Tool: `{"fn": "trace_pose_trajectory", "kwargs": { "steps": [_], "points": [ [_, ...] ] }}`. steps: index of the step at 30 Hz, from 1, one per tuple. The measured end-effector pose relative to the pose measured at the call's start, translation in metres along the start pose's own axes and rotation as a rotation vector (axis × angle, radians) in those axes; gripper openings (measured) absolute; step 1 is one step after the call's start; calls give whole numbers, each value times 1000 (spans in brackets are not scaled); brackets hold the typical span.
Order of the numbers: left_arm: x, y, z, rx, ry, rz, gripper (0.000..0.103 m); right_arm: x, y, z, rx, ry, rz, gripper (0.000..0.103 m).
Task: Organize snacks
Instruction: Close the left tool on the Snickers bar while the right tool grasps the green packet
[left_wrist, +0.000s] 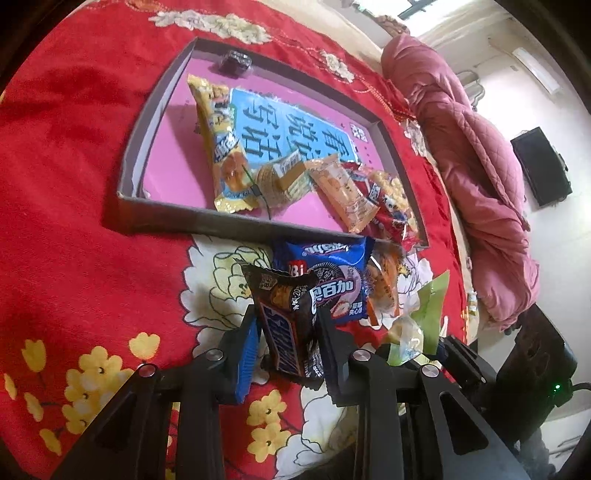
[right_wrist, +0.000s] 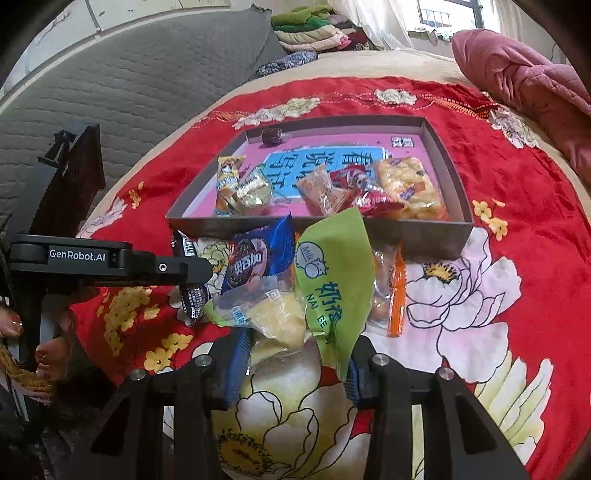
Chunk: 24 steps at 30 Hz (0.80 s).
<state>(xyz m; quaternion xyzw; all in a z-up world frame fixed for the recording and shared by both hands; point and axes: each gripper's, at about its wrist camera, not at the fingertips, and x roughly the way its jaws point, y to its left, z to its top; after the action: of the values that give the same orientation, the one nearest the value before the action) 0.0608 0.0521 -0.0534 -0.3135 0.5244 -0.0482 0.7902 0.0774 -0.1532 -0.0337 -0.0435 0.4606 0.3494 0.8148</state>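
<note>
My left gripper (left_wrist: 288, 336) is shut on a dark Snickers bar (left_wrist: 284, 325), which stands upright above the red floral blanket; the bar (right_wrist: 194, 301) also shows at the left of the right wrist view. A green and clear milk bread packet (right_wrist: 332, 280) is clamped in my right gripper (right_wrist: 295, 365). On the blanket in front of the grippers lie a blue Oreo packet (left_wrist: 332, 273) (right_wrist: 255, 258) and an orange-trimmed clear packet (right_wrist: 397, 295). Beyond them sits a shallow grey tray (left_wrist: 177, 218) (right_wrist: 424, 236) with a pink floor and several snack packets inside.
A dark wrapped candy (left_wrist: 236, 59) rests at the tray's far edge. A pink quilt (left_wrist: 472, 158) is bunched along the right of the bed. A grey mattress (right_wrist: 129, 92) stands at the left, with folded clothes (right_wrist: 310, 29) behind. A person's hand (right_wrist: 14, 325) grips the left tool.
</note>
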Motion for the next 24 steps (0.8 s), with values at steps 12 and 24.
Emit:
{"fn": "trace_pose_trajectory", "kwargs": {
  "steps": [12,24],
  "points": [
    [-20,-8,5,34,-58,21,30,-10,3,6,-13,-54,5,43],
    [-35,-19,8,71,-113,45,30,-19,9,12,-31,-109,0,43]
  ]
}}
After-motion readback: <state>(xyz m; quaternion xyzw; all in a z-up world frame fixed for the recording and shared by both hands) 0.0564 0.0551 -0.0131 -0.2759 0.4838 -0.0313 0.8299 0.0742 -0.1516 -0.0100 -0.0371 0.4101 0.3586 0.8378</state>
